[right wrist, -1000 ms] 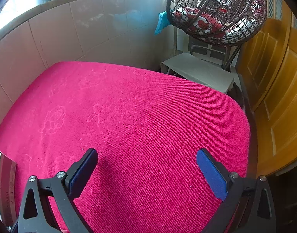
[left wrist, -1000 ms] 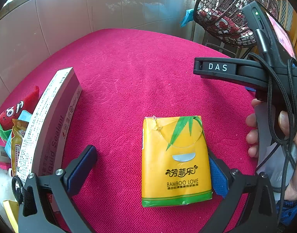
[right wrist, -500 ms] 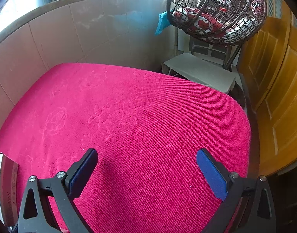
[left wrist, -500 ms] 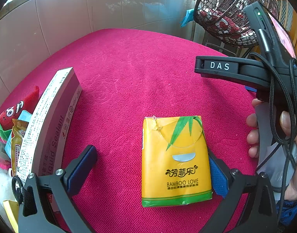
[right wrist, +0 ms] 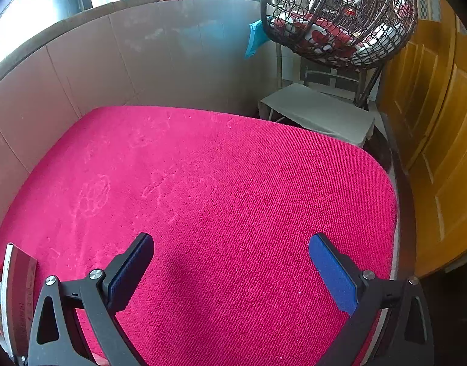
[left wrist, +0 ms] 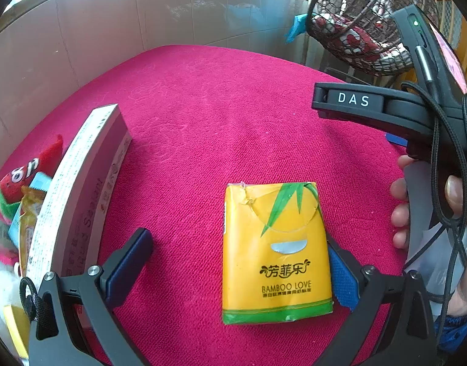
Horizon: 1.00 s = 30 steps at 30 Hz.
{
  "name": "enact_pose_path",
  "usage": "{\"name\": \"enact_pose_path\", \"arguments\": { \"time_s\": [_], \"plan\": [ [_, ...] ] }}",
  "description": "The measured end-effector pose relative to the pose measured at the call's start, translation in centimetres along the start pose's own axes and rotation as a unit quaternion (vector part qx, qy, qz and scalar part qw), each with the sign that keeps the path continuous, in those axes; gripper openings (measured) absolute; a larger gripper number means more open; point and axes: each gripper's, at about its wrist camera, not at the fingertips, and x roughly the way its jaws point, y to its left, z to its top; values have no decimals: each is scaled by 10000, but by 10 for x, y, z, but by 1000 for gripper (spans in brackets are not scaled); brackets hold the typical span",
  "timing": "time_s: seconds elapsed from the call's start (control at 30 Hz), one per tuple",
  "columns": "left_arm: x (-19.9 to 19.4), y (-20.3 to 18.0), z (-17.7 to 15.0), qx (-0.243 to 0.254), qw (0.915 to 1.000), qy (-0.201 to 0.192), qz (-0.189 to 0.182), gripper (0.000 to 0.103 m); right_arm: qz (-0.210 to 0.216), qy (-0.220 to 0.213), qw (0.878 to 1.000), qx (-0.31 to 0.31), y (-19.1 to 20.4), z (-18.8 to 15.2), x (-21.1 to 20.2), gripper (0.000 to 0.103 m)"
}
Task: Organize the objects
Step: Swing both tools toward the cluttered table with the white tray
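A yellow tissue pack (left wrist: pixel 276 253) marked BAMBOO LOVE lies flat on the red cloth (left wrist: pixel 218 122), between the fingers of my left gripper (left wrist: pixel 236 262). The left gripper is open; its right pad (left wrist: pixel 340 277) is against the pack's right edge, its left pad is well apart from it. A long grey sealant box (left wrist: pixel 80 198) lies at the left, also showing in the right wrist view (right wrist: pixel 16 292). My right gripper (right wrist: pixel 230 265) is open and empty above bare red cloth; its body (left wrist: pixel 386 109) shows at the right of the left wrist view.
A pile of snack packets and a red plush toy (left wrist: pixel 16 183) lies left of the box. A tiled wall (right wrist: pixel 141 61) bounds the far side. A wicker hanging chair (right wrist: pixel 340 15), a small stool (right wrist: pixel 318 113) and wooden doors (right wrist: pixel 440 122) stand beyond the table's right edge.
The right wrist view has shifted slightly, with the box's end showing a little more at the lower left. The left gripper and the tissue pack have not moved.
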Motion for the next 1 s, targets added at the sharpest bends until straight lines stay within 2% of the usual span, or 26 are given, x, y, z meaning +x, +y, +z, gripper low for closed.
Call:
{"name": "enact_pose_path", "arguments": {
  "time_s": [0.07,0.13,0.2,0.27,0.37,0.4,0.47,0.53,0.63,0.73,0.83,0.9,1.0],
  "plan": [
    [-11,0,-2,-222,9996,-150,-15,103,106,-68,9999,68,-5,-1,-3,103],
    [-36,-3,-3,-324,9983,-446,-197,103,341,-268,9986,299,-17,-2,-13,103],
    [-70,-3,-3,-282,9951,-930,-173,103,505,-538,9964,416,-28,-3,-29,103],
    [-103,2,-7,-356,9898,-1365,-173,103,955,-927,9899,481,-34,-3,-55,103],
    [-151,32,-23,-892,9760,-1983,-114,103,1593,-1697,9713,486,-39,-3,-104,103],
    [-168,48,-32,-1153,9701,-2137,31,103,1791,-1870,9649,436,-38,-4,-118,103],
    [-186,70,-43,-1486,9670,-2025,436,103,2323,-2126,9488,255,-31,-7,-145,103],
    [-203,94,-62,-1917,9570,-2027,796,103,2783,-2203,9349,-31,-20,-11,-163,103],
    [-234,128,-111,-2152,9406,-2273,1315,103,3385,-1972,9188,-478,4,-24,-180,103],
    [-247,145,-155,-2241,9347,-2145,1734,103,3712,-1442,9112,-1050,32,-50,-178,103],
    [-237,152,-181,-2232,9372,-1798,1990,103,3677,-1012,8998,-2120,69,-88,-179,103],
    [-230,152,-192,-2164,9407,-1547,2105,103,3434,-685,8914,-2876,91,-119,-173,103],
    [-225,156,-200,-2200,9470,-1368,1898,103,3392,-126,8649,-3697,119,-157,-171,103]
  ]
}}
